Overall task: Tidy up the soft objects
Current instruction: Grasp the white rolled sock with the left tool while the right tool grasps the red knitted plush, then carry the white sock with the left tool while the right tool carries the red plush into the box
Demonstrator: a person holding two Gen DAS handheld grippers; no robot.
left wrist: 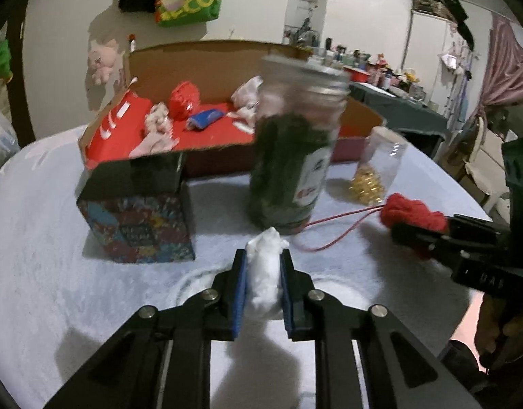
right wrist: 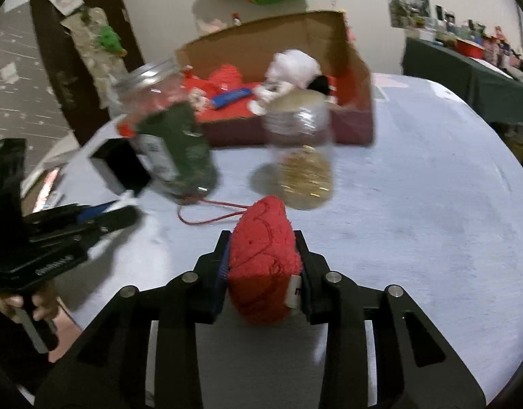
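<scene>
My left gripper [left wrist: 263, 259] is shut on a white fluffy wad [left wrist: 265, 283], just above the pale blue tablecloth. My right gripper [right wrist: 263, 238] is shut on a red plush piece [right wrist: 261, 266] with a white tag. A thin red cord [right wrist: 210, 220] trails from it toward the jar's base. In the left wrist view the right gripper [left wrist: 409, 235] and its red plush piece [left wrist: 413, 213] sit at the right. The left gripper [right wrist: 120, 211] shows at the left of the right wrist view. An open cardboard box [left wrist: 210, 64] with a red floor holds several soft toys behind.
A tall glass jar [left wrist: 292, 156] with dark green contents stands just beyond both grippers. A small clear jar [right wrist: 302, 156] with gold bits is to its right. A patterned dark box [left wrist: 138, 211] is on the left. A hand [right wrist: 40, 306] grips the left tool's handle.
</scene>
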